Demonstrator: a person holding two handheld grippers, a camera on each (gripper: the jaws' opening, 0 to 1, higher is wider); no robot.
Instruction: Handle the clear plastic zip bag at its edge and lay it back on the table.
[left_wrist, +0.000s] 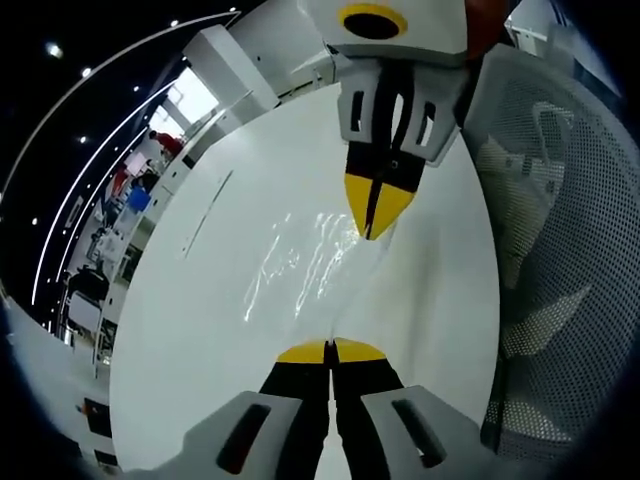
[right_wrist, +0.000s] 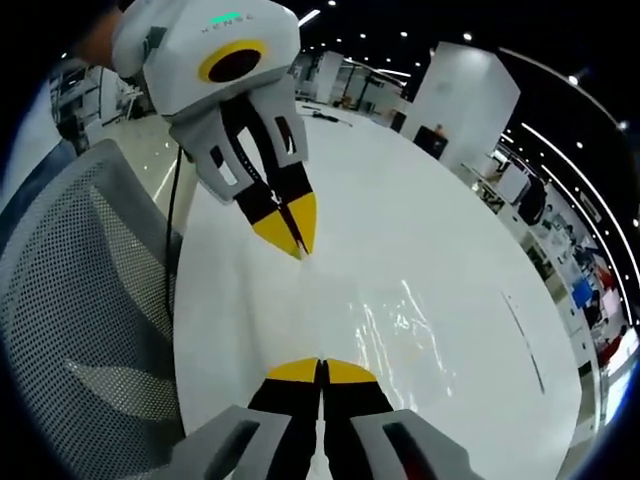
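Because the clear zip bag (left_wrist: 300, 262) is thin, limp and slippery, edge holds suit it: left gripper (left_wrist: 331, 352) at 6 o'clock, right gripper (left_wrist: 372, 228) at 1 o'clock, fingers clenched on its edges over the counter (left_wrist: 200, 330).

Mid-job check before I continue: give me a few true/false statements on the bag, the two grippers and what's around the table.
1. The clear plastic zip bag lies over the white table. True.
2. The left gripper has its jaws wide open. False: its yellow tips are closed together at the bag's near edge.
3. The right gripper is pinched shut at the bag's opposite edge. True.
4. A red bowl sits on the table next to the bag. False: there is no bowl there; only a thin dark line marks the tabletop beyond the bag.
5. A mesh-backed chair stands at the table's side. True.
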